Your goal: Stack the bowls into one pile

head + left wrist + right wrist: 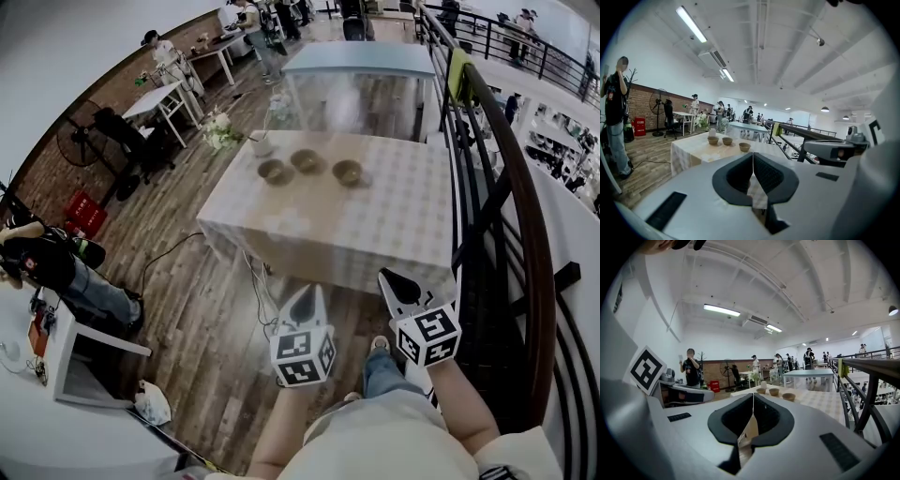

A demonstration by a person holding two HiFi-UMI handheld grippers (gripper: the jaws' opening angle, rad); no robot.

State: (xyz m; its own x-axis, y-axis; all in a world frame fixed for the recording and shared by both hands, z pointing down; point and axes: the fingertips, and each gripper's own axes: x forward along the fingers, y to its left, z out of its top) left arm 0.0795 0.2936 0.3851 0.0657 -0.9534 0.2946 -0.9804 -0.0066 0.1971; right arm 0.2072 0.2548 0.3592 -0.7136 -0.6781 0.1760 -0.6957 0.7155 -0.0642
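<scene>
- The left gripper [753, 164] has its dark padded jaws pressed together tip to tip, with nothing between them.
- The right gripper [753, 404] is the same: its jaws are closed on each other and empty.
- Three small round brown bowls stand well ahead of both pairs of jaws, on a table under a pale checked cloth [375, 225]. They lie beyond the tips and slightly left of the left jaws' closing line. For the right jaws they lie slightly right of it.
- The left bowl [274, 172] and the middle bowl [305, 160] sit near each other. The right bowl [348, 172] stands somewhat further off. All three are upright, mouths up, and none is nested yet.
- A white cup [261, 143] stands just beyond the left bowl, on the far side from the jaws.
- Stacking has not begun. Both grippers are well short of the table, and either would have to spread its jaws before taking anything.
- The bowls look rigid and light. Their material cannot be told; if they are glazed ceramic they would be slick and could chip.
- The best hold is probably on the rim, one jaw inside the wall and one outside, on the side nearest the tips.
- A bowl held this way may tip away from the jaws, so lower it level into the next bowl and let go gently.
</scene>
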